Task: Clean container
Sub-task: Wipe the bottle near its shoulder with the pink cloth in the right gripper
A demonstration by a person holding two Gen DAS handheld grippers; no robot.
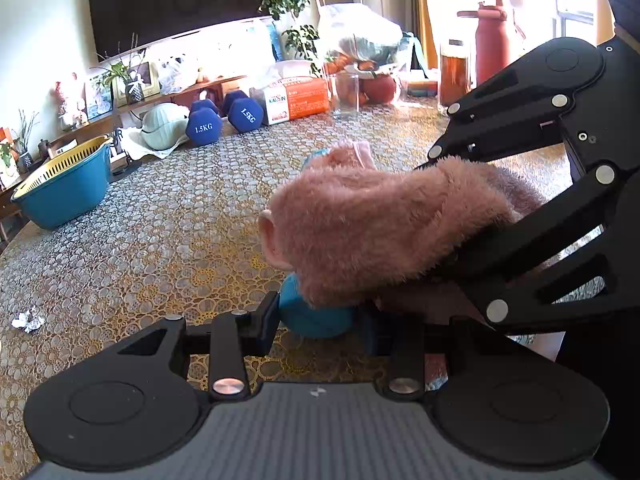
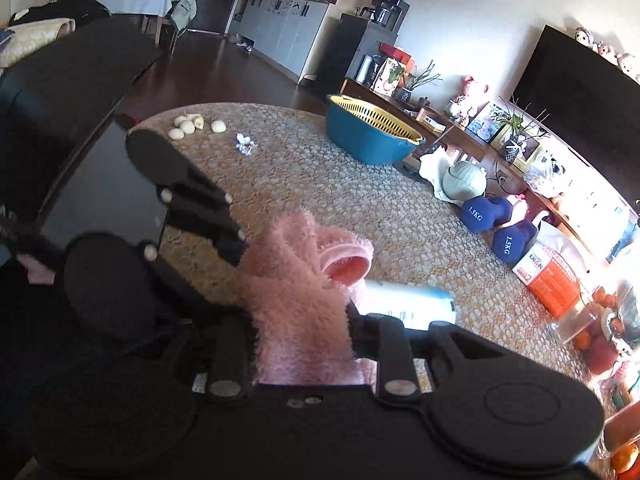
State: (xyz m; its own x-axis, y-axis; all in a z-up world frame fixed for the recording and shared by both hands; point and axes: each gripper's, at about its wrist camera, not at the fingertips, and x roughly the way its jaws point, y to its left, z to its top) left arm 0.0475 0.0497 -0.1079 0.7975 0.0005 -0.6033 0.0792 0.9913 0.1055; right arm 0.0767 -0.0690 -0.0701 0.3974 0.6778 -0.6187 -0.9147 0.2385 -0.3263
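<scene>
the wiping step was in hand: the left gripper [image 1: 316,320] clamped the blue container [image 1: 316,316], the right gripper [image 2: 304,320] pinched the pink cloth [image 2: 296,300] against it, and rubbing along its side looked next.

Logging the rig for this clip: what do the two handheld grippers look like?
Both are matte black. The left gripper has flat slotted linkage bars joined by silver round pins, two round-lobed housings with embossed circles, and a grey ribbed body. The right gripper has the same build: black links, silver pins, rounded lobes with triangular cutouts. No cables or markings are visible.
</scene>
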